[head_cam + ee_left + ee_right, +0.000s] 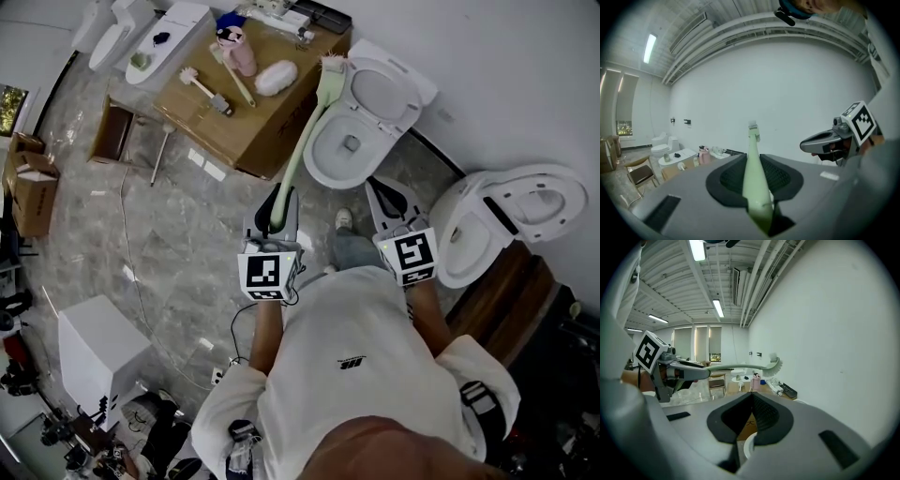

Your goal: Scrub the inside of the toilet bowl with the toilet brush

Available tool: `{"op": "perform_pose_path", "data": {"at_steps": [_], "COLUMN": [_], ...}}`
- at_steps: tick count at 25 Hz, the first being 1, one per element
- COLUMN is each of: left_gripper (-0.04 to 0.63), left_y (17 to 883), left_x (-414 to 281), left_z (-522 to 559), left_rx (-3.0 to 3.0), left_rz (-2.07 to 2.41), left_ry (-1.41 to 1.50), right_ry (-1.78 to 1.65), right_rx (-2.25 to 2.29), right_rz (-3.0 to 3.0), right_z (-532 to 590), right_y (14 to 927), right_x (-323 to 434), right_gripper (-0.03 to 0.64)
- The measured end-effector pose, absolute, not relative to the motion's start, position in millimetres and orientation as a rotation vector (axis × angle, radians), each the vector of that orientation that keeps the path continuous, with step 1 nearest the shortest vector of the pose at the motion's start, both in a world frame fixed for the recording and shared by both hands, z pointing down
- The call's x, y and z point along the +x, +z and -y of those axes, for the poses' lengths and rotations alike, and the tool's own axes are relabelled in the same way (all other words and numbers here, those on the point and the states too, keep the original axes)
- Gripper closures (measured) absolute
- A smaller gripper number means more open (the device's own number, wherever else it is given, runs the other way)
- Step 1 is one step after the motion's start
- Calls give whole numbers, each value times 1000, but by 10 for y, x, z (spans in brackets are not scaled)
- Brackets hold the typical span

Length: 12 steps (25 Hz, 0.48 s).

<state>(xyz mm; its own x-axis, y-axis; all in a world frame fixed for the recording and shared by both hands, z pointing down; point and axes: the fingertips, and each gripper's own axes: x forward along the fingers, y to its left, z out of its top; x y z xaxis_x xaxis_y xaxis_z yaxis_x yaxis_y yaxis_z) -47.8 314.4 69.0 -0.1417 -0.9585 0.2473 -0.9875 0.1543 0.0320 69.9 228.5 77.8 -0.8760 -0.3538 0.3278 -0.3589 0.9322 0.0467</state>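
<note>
A pale green toilet brush [302, 150] runs from my left gripper [277, 202] up to its bristle head [330, 67], which hangs above the left rim of the white toilet bowl [323, 159]. The toilet's lid [382, 94] stands open. In the left gripper view the jaws are shut on the brush handle [755, 180], with the bristle head [753, 127] raised before the white wall. My right gripper [382, 194] hovers by the bowl's near right edge, shut and empty, its fingertips meeting [751, 395]. From the right gripper view the brush [772, 366] curves across at mid-height.
A cardboard-topped table [272, 127] left of the toilet carries another brush [206, 92], a pink bottle [240, 52] and a white object [275, 78]. A second toilet [525, 208] stands at the right. A white box [94, 347] and a cardboard box [34, 192] sit on the floor at left.
</note>
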Motion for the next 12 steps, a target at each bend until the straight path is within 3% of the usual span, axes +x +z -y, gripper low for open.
{"op": "perform_pose_path", "data": {"at_steps": [12], "left_gripper": [500], "left_y": [1071], "left_x": [-817], "left_z": [-2181], "left_rx": [1834], "left_rz": [2155], "left_ry": [269], "right_ry": [124], "right_rx": [474], "right_rz": [2693], "right_z": [-1286], "right_y": [1212], "right_x": [389], "right_gripper": [623]}}
